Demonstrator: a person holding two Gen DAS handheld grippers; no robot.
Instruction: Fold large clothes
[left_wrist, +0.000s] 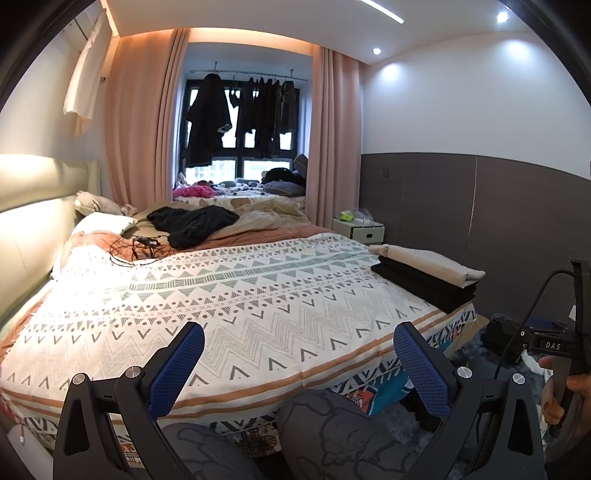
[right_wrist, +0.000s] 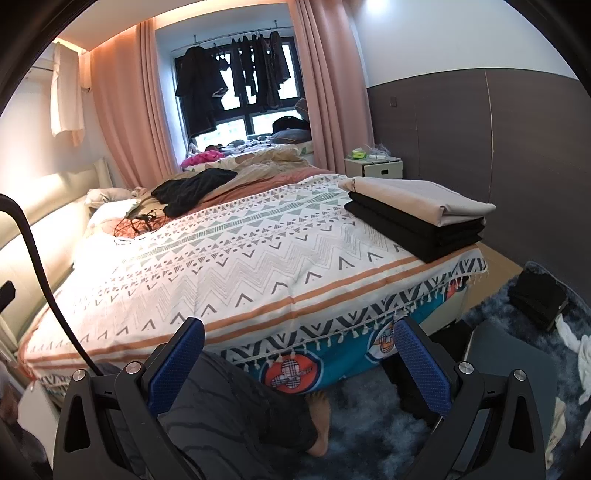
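Note:
A stack of folded clothes, beige on top of black (left_wrist: 428, 277) (right_wrist: 417, 218), sits on the bed's right front corner. A crumpled black garment (left_wrist: 192, 221) (right_wrist: 192, 190) lies unfolded at the far side of the bed. My left gripper (left_wrist: 299, 365) hovers open and empty over the near edge of the patterned bedspread (left_wrist: 236, 306). My right gripper (right_wrist: 299, 362) is open and empty too, held lower, above the bed's tasselled edge (right_wrist: 332, 325). In the left wrist view, the right gripper's body (left_wrist: 554, 343) shows at the far right, held by a hand.
A tangle of cables (left_wrist: 140, 245) (right_wrist: 138, 221) lies near the pillows (left_wrist: 103, 221). A small white nightstand (left_wrist: 360, 229) (right_wrist: 373, 168) stands by the wall. The person's legs (left_wrist: 332, 435) and bare foot (right_wrist: 319, 421) are below the grippers. Dark items (right_wrist: 535, 299) lie on the blue rug (right_wrist: 369, 435).

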